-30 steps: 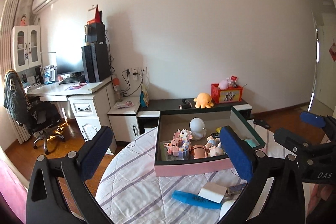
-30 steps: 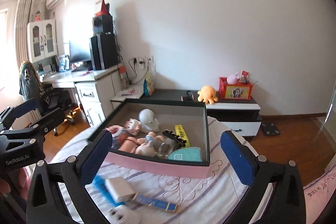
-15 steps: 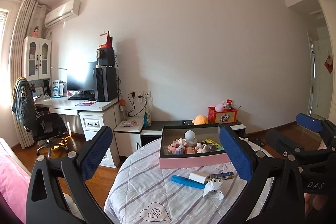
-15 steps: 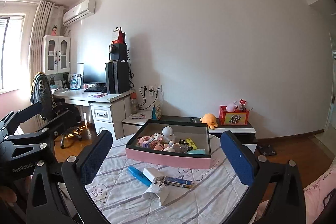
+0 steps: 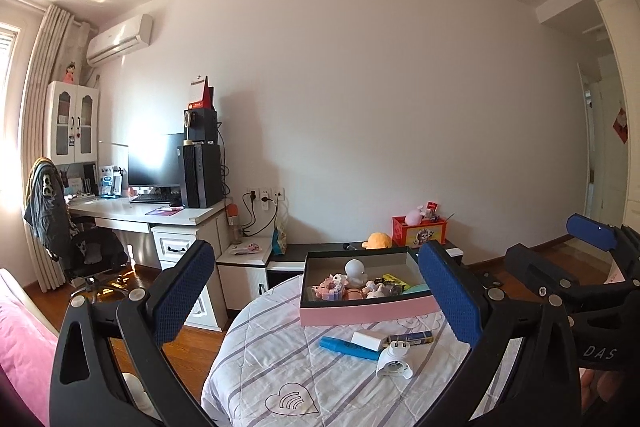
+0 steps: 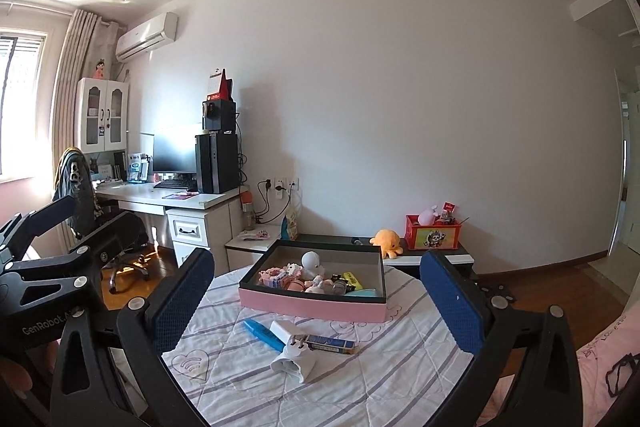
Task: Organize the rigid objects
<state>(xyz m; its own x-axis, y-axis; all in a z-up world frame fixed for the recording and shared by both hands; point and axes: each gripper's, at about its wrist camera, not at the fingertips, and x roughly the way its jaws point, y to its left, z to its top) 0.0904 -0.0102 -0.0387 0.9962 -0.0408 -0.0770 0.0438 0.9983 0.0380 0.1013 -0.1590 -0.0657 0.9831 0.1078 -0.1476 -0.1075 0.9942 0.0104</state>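
A pink box [image 5: 366,311] [image 6: 312,303] with a dark rim stands on a round table under a striped cloth [image 5: 280,367] [image 6: 380,367]. Inside lie several small toys, among them a white figure [image 5: 356,270] [image 6: 312,262]. In front of the box lie a blue marker [image 5: 348,347] [image 6: 264,334], a white charger block [image 5: 367,340] [image 6: 285,330], a small blue carton [image 5: 412,337] [image 6: 332,343] and a white plug adapter [image 5: 394,365] [image 6: 294,361]. My left gripper [image 5: 318,297] and right gripper [image 6: 318,297] both stand open, well back from the table, holding nothing.
A white desk [image 5: 148,217] with a monitor and a tower computer stands at the left, an office chair [image 5: 80,247] beside it. A low dark cabinet [image 6: 432,251] behind the table carries an orange plush and a red box. Wooden floor [image 6: 560,279] lies to the right.
Both grippers have pulled back and up from the table: the box and loose items now look smaller and farther. Both have stayed open.
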